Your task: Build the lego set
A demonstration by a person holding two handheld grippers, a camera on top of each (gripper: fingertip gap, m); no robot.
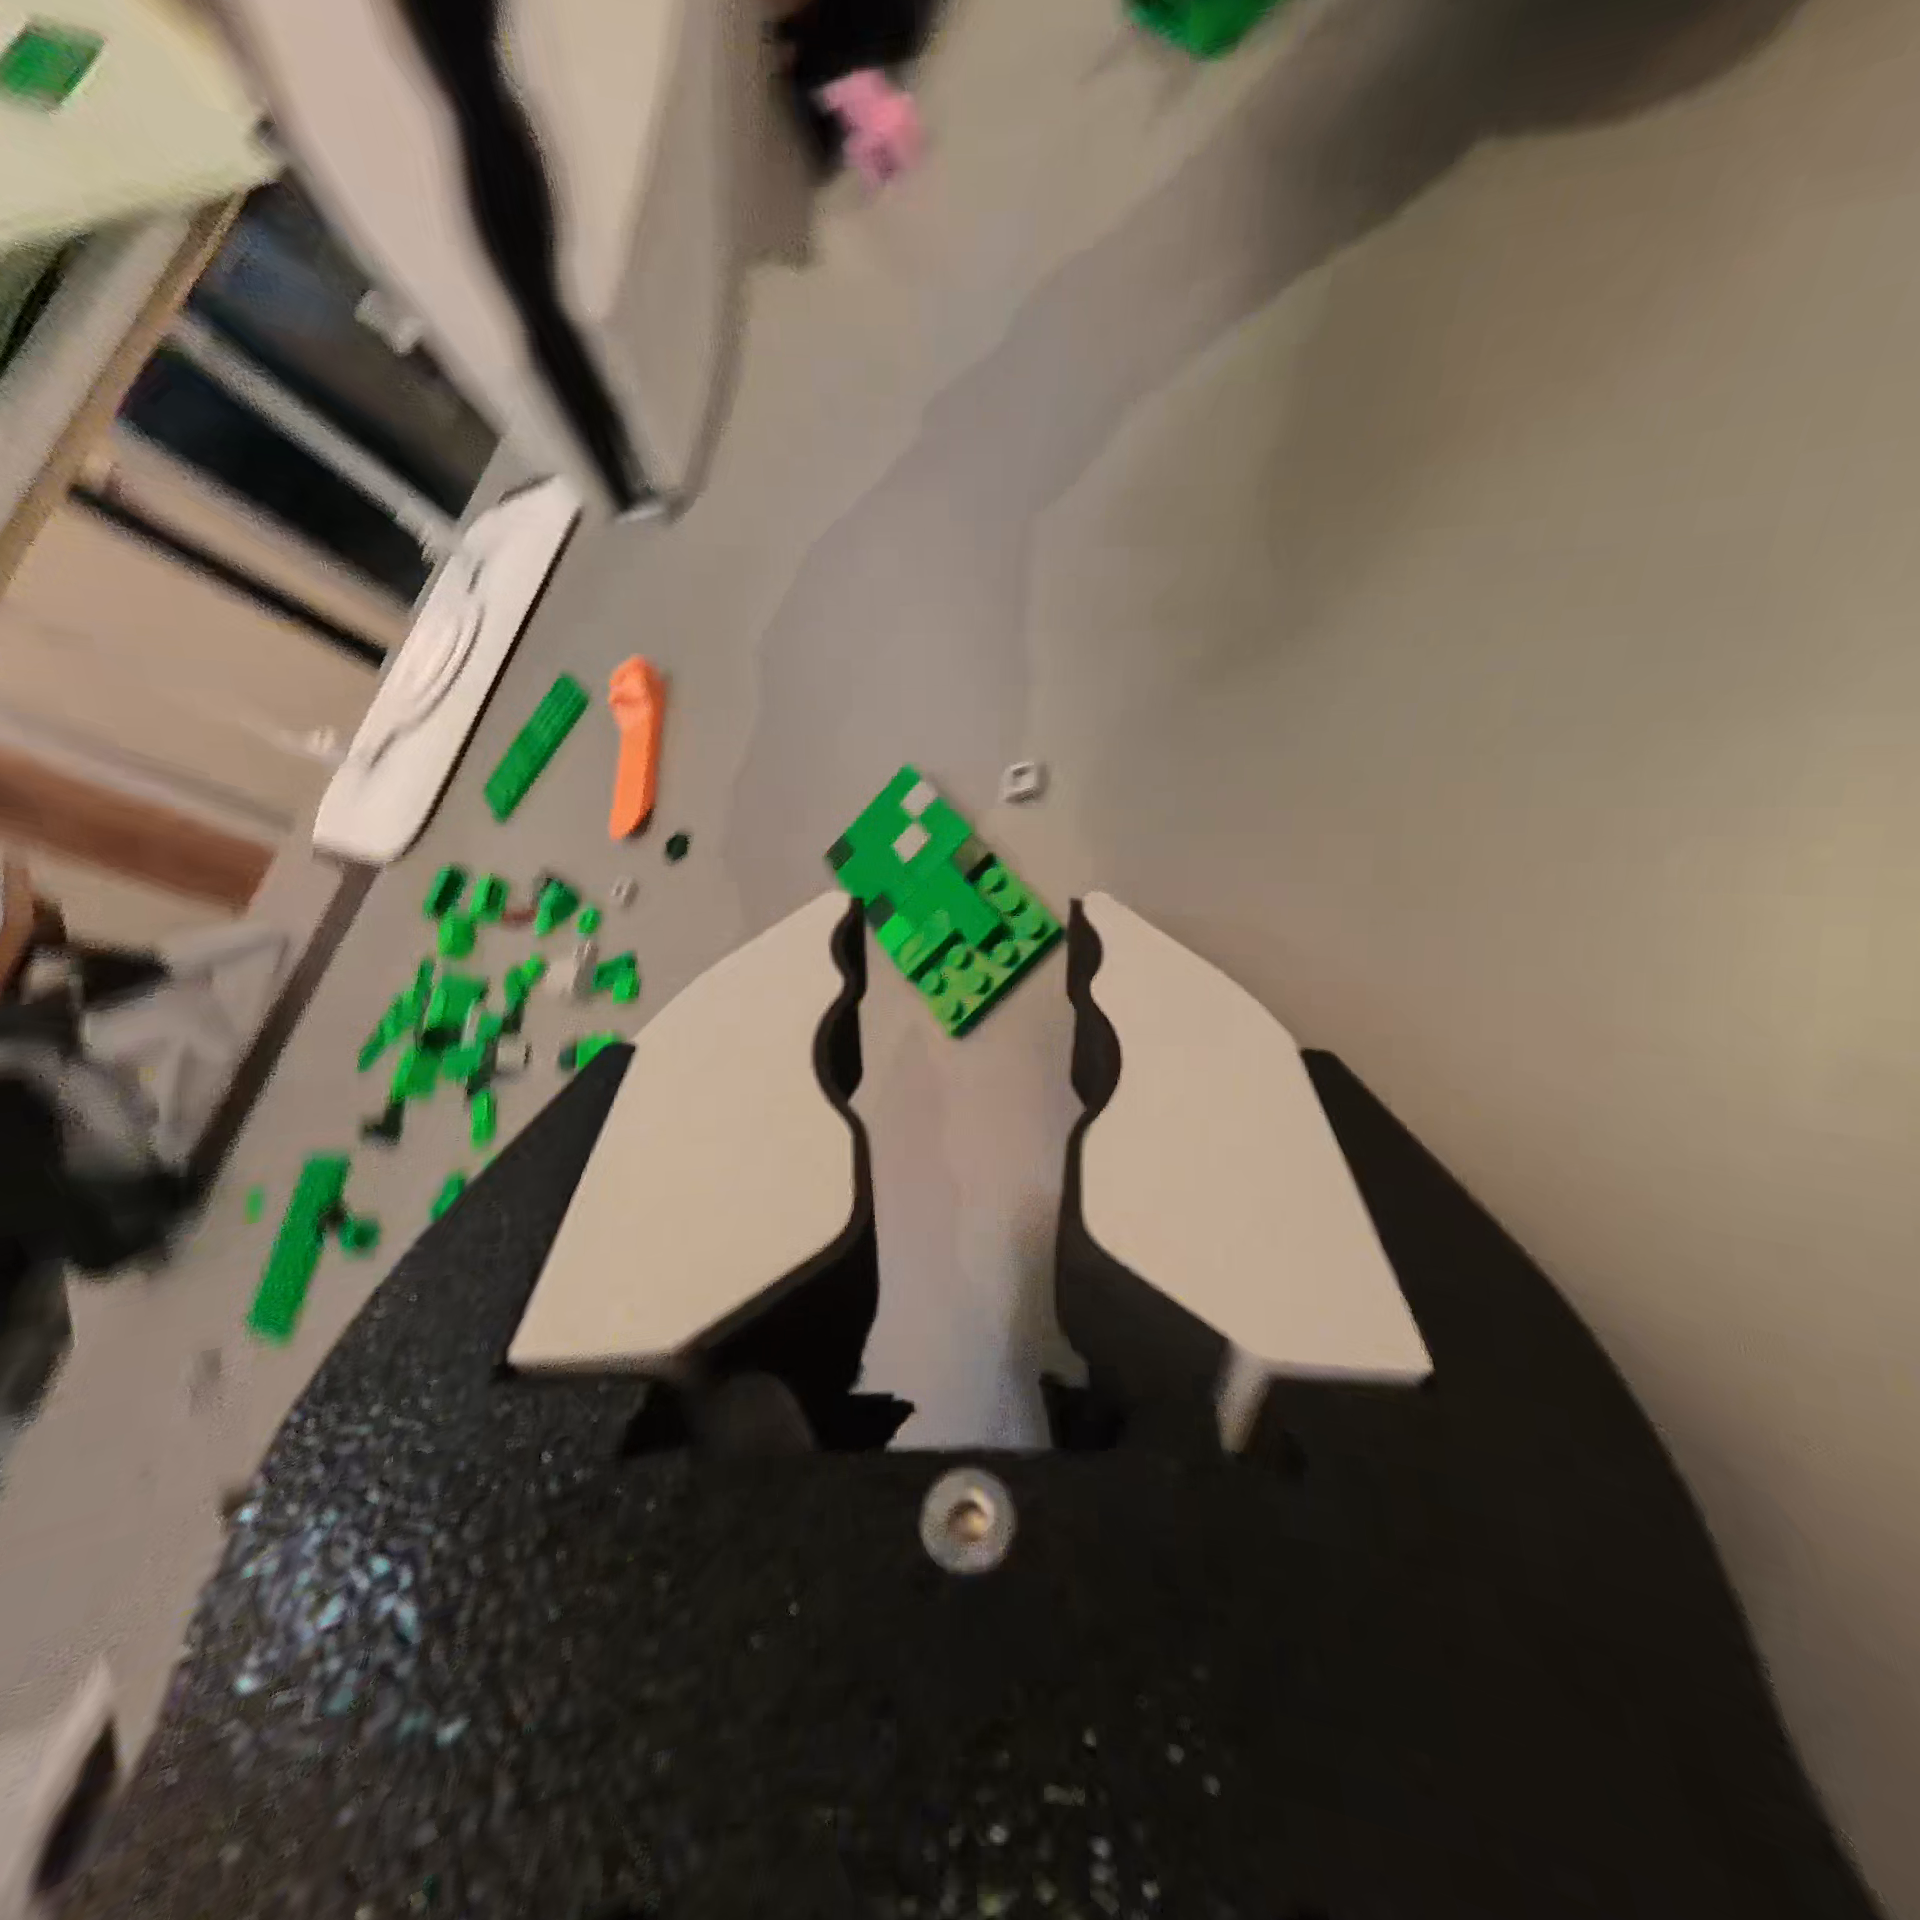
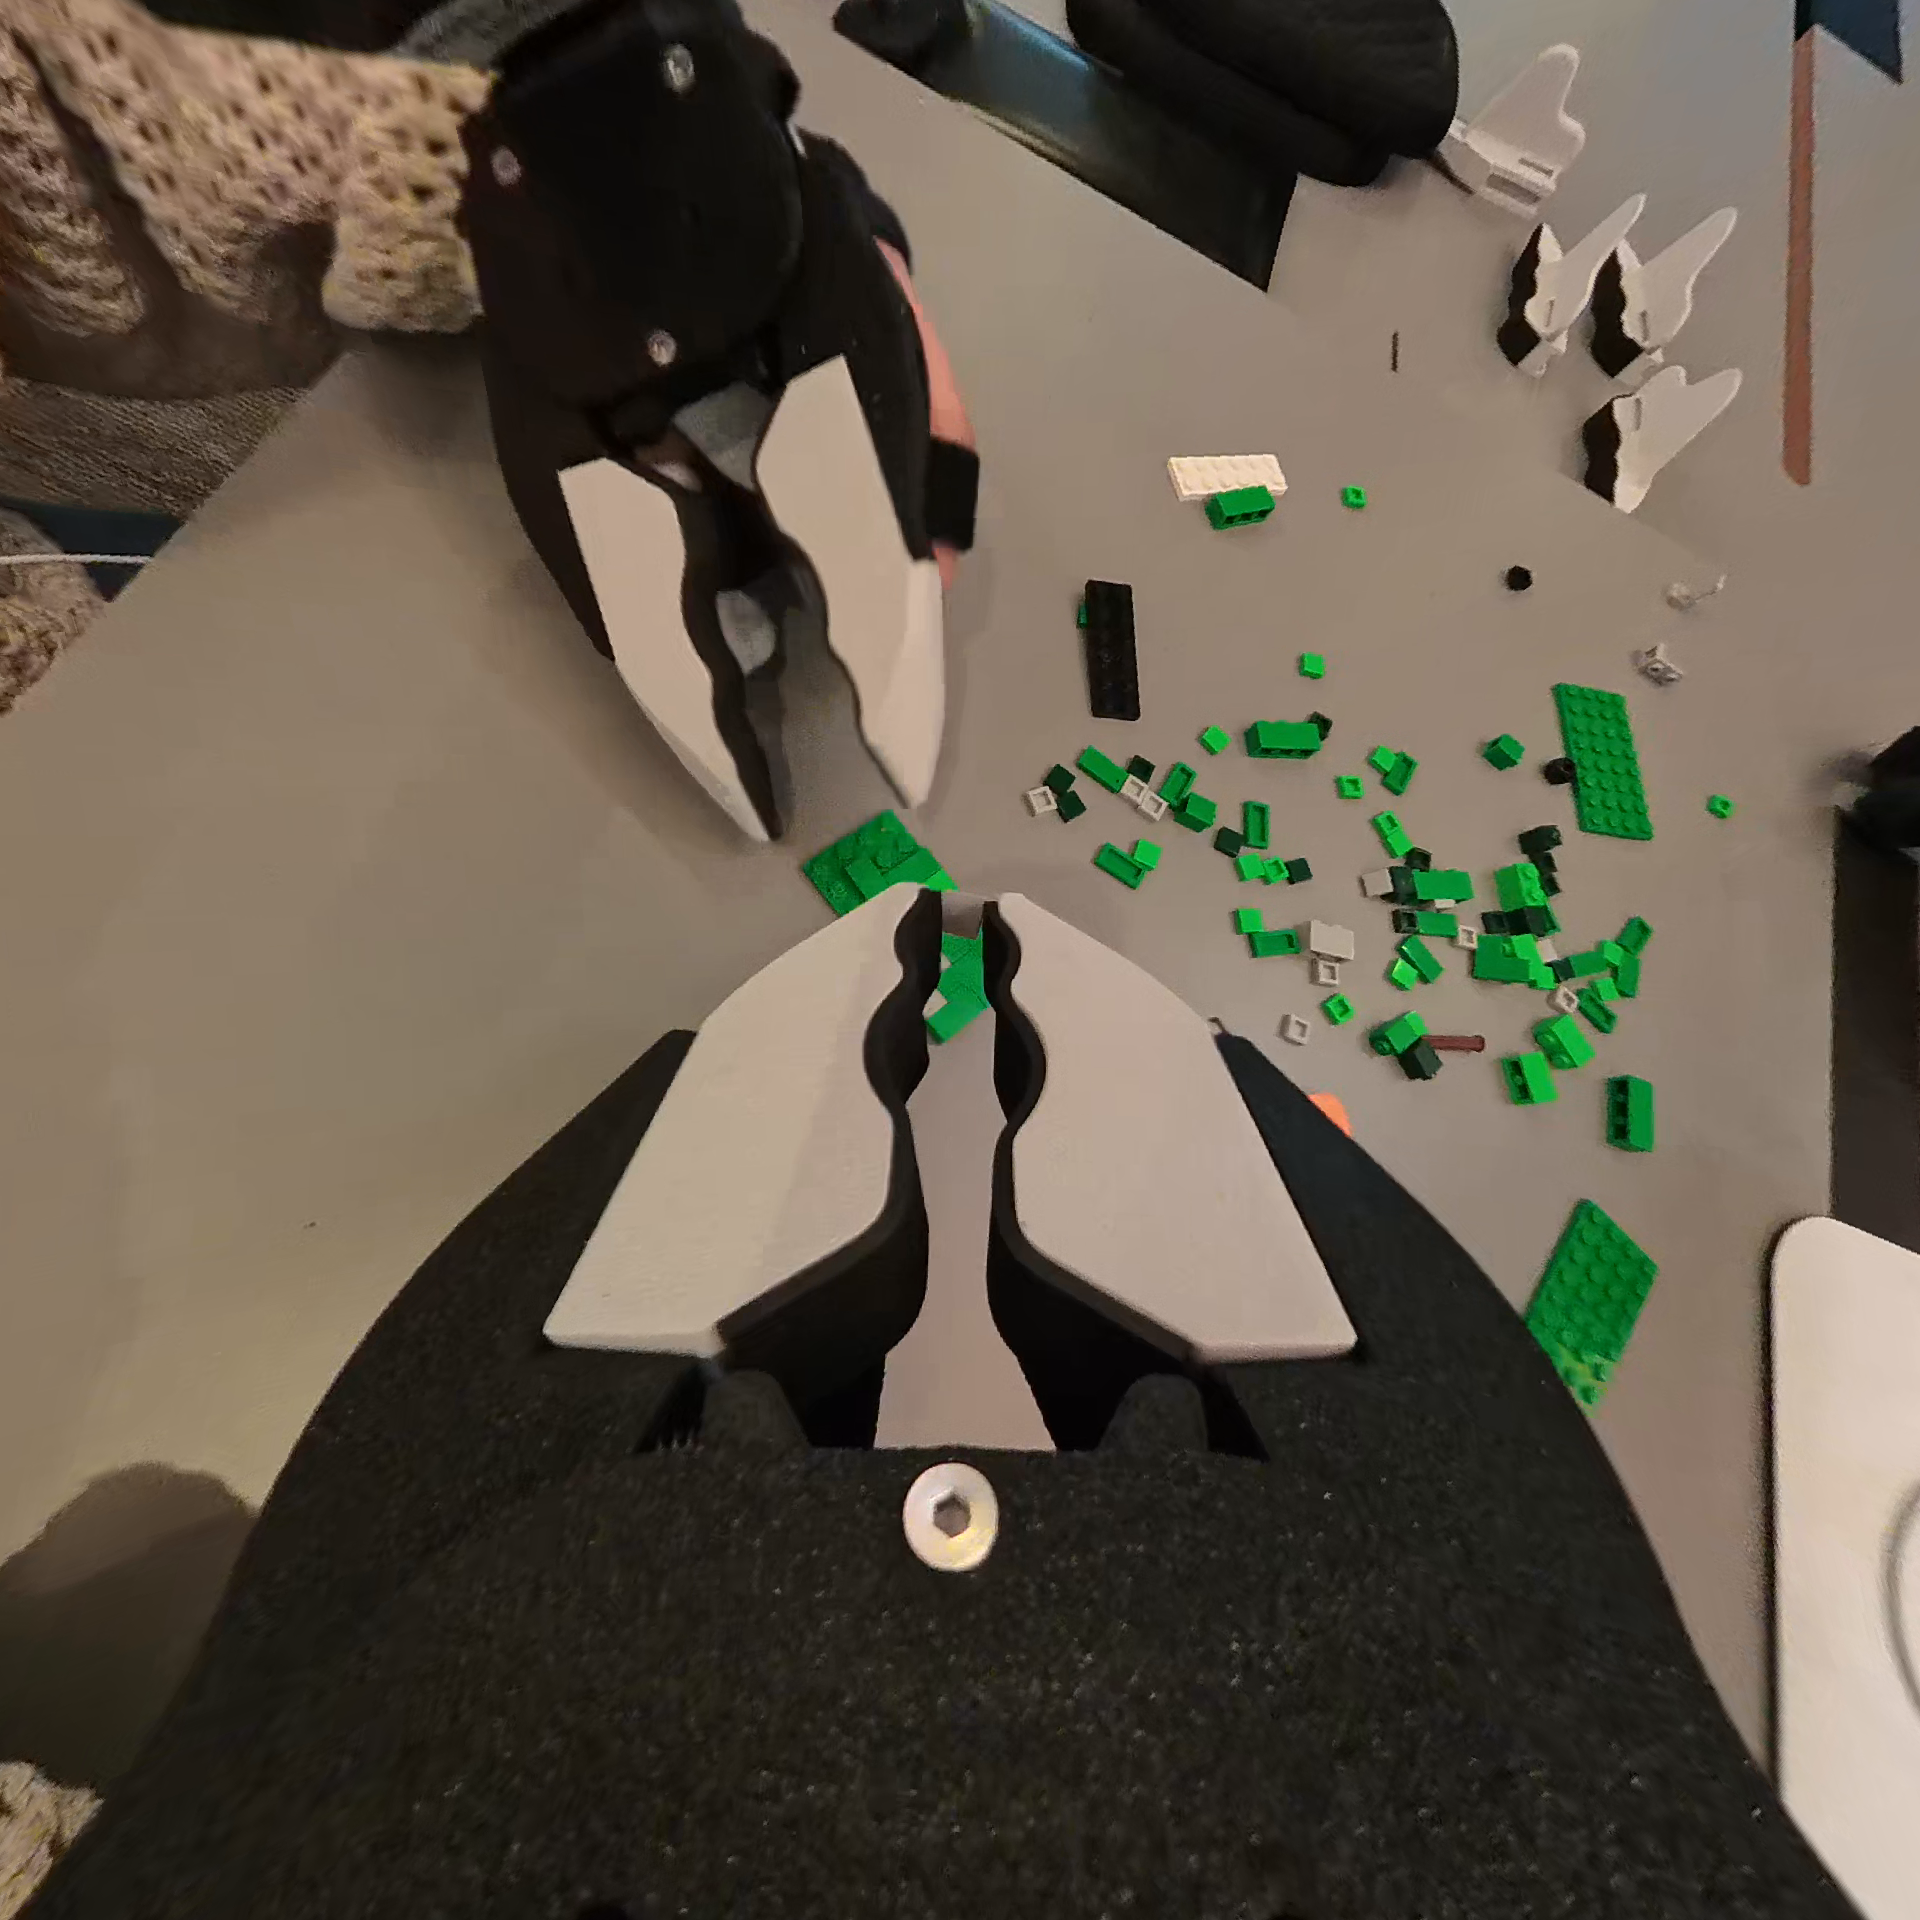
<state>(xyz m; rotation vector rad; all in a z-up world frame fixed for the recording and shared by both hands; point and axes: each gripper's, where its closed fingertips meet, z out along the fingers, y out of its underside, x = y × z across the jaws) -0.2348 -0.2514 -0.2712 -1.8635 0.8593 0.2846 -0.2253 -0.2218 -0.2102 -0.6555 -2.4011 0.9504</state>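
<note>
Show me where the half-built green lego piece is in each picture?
Left wrist view: the half-built green piece lies on the grey table, mid-picture, just past the open left tongs.
Right wrist view: it sits mid-picture, partly hidden behind the right tongs.
Shared landmark: the scattered loose green bricks.

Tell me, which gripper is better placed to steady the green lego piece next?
Probably the left gripper: open, pointed straight at the green lego build. The right gripper is nearly shut above it.
</note>
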